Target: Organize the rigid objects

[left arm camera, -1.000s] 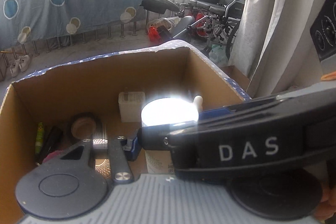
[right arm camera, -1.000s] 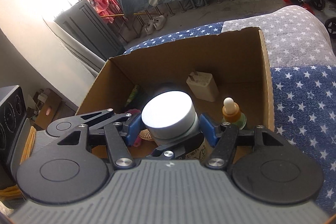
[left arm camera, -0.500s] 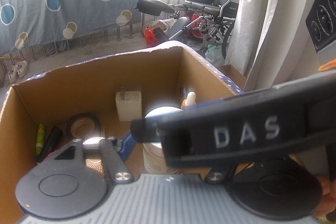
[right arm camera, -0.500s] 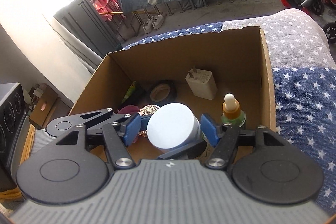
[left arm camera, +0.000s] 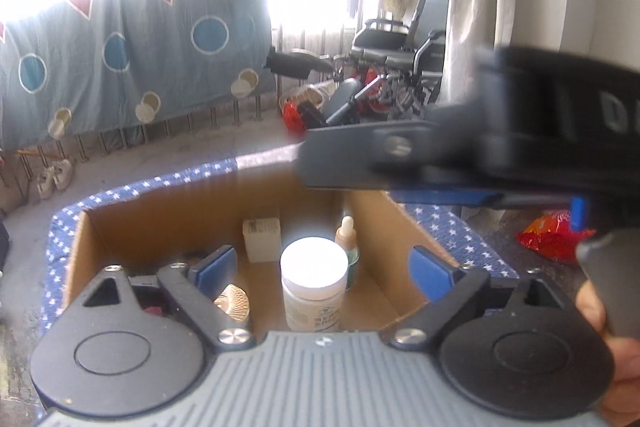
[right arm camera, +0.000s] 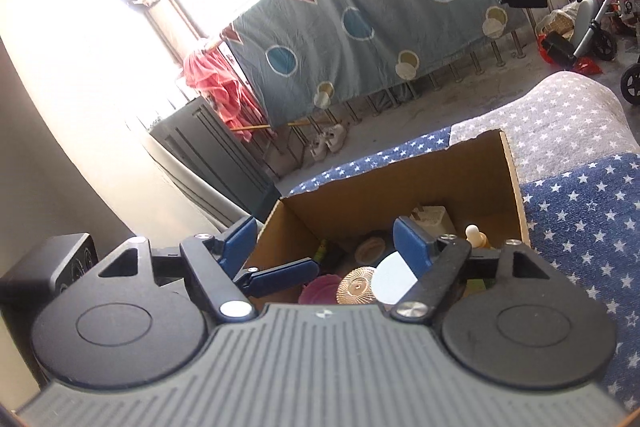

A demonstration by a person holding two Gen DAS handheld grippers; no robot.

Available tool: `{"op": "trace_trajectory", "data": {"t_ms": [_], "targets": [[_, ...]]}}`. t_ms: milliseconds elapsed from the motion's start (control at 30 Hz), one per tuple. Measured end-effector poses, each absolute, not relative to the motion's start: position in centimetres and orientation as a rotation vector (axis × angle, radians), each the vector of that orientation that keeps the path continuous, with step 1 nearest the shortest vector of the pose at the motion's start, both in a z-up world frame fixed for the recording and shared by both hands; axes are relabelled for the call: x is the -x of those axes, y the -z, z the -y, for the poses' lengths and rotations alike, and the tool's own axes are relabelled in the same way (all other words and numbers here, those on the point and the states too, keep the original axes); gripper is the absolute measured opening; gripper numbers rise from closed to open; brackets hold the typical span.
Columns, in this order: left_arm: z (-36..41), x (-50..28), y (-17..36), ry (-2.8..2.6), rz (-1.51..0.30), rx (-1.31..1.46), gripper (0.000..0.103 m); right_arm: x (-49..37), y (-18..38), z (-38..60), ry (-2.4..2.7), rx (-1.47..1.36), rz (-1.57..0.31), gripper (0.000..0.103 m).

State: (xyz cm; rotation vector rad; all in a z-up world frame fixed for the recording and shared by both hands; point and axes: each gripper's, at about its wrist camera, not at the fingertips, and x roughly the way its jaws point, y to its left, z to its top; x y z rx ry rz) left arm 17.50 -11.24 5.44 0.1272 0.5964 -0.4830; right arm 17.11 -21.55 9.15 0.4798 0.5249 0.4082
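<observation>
White-lidded jar (left arm camera: 313, 285) with unreadable label print stands boxed; both claws opening, empty, lifted clear.

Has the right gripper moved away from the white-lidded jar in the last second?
Yes. The right gripper has pulled up and back, jaws opening and empty; the jar stands in the box.
</observation>
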Motion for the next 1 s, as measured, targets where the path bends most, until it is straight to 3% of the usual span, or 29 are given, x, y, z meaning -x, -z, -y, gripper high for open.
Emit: {"op": "trace_trajectory", "data": {"t_ms": [200, 433, 1000], "targets": [[9.3, -13.9, -7.8, 0.455, -0.554, -0.103, 0.103, -11.3, -10.8, 22.0, -0.403, -0.487, -0.438, 0.089], [6.6, -11.2, -9.2, 0.395, -0.564, -0.062, 0.103, -6.5, -11.7, 21.7, -0.4, -0.495, -0.408, 0.1], [2.6, -9.2, -8.7, 0.167, -0.618, -0.047, 0.103, -3.6, -10.4, 19.2, -0.345, -0.458, -0.485, 0.102]]}}
